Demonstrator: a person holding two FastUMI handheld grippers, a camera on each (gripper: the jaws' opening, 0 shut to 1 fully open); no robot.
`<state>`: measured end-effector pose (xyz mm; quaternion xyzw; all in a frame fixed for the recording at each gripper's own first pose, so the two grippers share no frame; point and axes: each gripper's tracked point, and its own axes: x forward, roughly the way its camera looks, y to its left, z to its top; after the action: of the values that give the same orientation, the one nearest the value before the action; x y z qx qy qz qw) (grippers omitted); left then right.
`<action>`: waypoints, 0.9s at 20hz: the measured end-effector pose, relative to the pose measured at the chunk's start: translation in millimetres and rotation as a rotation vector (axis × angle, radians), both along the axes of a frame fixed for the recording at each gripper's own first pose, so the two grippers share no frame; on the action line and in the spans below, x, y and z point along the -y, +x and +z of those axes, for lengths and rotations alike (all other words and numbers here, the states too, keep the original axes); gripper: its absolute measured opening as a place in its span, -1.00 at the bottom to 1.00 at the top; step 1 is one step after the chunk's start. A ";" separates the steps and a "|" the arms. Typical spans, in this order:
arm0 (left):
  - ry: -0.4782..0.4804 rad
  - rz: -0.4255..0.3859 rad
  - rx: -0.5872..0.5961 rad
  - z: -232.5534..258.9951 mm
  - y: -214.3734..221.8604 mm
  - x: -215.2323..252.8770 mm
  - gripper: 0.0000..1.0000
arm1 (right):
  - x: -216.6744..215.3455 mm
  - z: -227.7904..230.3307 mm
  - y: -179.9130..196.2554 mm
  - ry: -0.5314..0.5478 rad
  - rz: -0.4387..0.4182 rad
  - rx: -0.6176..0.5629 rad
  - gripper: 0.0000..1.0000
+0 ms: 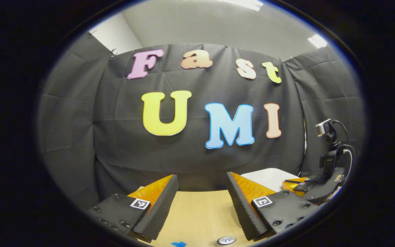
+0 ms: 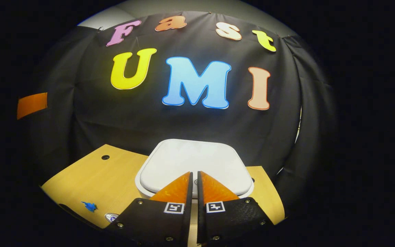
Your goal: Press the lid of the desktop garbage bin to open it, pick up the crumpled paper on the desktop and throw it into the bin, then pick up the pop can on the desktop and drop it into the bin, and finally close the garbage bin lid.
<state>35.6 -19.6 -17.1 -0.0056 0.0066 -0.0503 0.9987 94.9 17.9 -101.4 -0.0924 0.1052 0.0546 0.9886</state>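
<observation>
Black cloth backs a wooden table [image 2: 91, 175]; right claw [image 2: 194, 175], pressed together, hovers at the bin lid [image 2: 197, 161] to press it; left claw [image 1: 202, 192] waits spread above the can [image 1: 226, 240]

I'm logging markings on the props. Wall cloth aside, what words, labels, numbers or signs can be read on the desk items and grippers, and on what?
No readable text.
Bin lid: plain, no text.
Pop can: print on its top is too small and blurred to read.
Left gripper: a square black-and-white marker on each finger; a pattern, not words.
Right gripper: the same kind of markers, no words.
</observation>
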 end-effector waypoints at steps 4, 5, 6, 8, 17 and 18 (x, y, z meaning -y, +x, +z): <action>-0.015 0.018 -0.007 -3.8 -3.4 -11.7 1.00 | 2.8 33.8 -0.8 0.077 -0.019 0.065 -0.82; -0.016 0.022 -0.006 -3.7 -3.6 -14.5 1.00 | 4.7 41.1 -1.0 0.097 -0.024 0.080 -0.82; -0.020 0.024 -0.006 -3.5 -3.6 -16.6 1.00 | 6.4 46.7 -0.8 0.114 -0.030 0.091 -0.82; -0.033 0.028 -0.010 -7.9 -2.1 -20.4 0.86 | 11.0 53.6 0.0 0.139 -0.043 0.107 -0.82; -0.047 0.025 -0.022 -12.0 -1.1 -22.9 1.00 | 20.8 61.6 -2.1 0.150 -0.068 0.123 -0.82; -0.046 0.025 -0.022 -11.9 -1.2 -23.2 1.00 | 22.2 62.2 -2.9 0.154 -0.070 0.124 -0.82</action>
<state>34.4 3.6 -29.0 -0.0293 0.0162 -0.0380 0.9987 92.0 -4.3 -39.2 -0.0158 0.0423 0.0221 0.9987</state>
